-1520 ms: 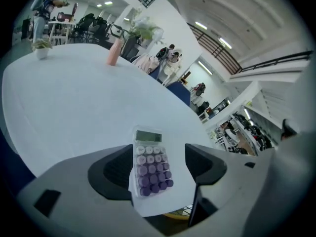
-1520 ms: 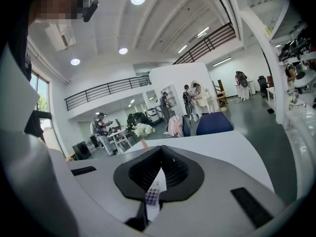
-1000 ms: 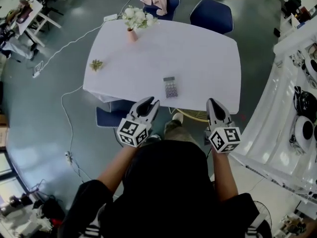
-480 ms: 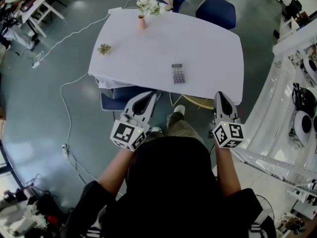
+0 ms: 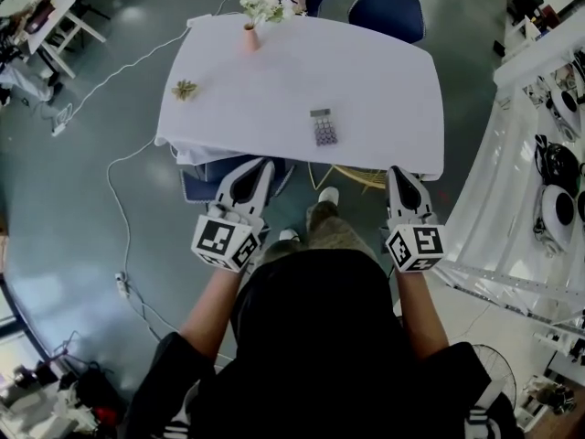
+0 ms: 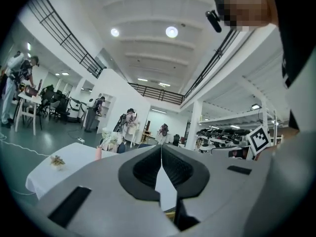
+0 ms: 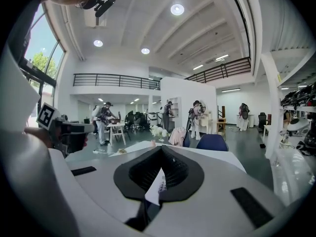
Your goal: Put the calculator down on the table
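Note:
The grey calculator lies flat on the white table, near its front edge, with nothing touching it. Both grippers hang in the air short of the table, held out in front of the person. My left gripper is shut and holds nothing; in the left gripper view its fingertips meet. My right gripper is shut and empty too, its tips together. Through the slot under the right jaws a sliver of the calculator shows on the tabletop.
A pink vase of white flowers stands at the table's far left corner, and a small dried sprig lies at its left side. Blue chairs stand beyond the table. White shelving runs along the right. A cable trails over the floor.
Both grippers have drawn back from the table's front edge toward the person, and the table now sits farther off. The left jaws have closed. The calculator has stayed where it lay.

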Demonstrator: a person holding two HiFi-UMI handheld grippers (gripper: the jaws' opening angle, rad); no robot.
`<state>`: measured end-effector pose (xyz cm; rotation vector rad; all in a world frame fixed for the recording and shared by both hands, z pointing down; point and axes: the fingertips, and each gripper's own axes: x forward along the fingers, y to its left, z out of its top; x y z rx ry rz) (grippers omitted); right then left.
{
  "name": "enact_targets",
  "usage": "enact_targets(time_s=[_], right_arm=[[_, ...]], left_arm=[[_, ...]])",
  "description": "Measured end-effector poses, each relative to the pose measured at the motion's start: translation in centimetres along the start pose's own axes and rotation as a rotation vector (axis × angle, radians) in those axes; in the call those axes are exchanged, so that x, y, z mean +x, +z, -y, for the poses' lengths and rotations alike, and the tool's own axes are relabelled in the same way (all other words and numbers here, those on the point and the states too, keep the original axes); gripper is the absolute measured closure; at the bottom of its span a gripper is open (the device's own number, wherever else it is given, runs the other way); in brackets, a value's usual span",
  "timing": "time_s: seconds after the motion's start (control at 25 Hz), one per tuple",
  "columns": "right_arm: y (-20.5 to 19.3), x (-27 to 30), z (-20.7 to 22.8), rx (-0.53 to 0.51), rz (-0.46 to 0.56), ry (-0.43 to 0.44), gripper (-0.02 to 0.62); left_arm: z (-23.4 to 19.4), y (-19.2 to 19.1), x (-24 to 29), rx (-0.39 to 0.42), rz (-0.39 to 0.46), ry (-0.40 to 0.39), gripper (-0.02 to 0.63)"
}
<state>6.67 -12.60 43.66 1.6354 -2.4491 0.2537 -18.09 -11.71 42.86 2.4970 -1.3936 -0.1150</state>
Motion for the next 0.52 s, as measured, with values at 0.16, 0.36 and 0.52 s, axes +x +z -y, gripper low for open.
enact_targets(time_s=[0.16,0.36,0.52], right_arm=[[0.0,0.4,-0.2,-0.009,-0.006,0.005,0.598],[0.2,0.8,0.1,-0.025,-0.024,0.002,0.598],[0.1,0.7,2.1,-0.034,-0.052,-0.025,0.598]], left_arm=[[0.3,-0.3,0.5,-0.015,0.000,-0.013,0.597],[0.4,-0.4,1.6,-0.034,-0.003,-0.024,0.598],[0.8,-1.1,3.8,-0.063,-0.009,-0.037,0.597]])
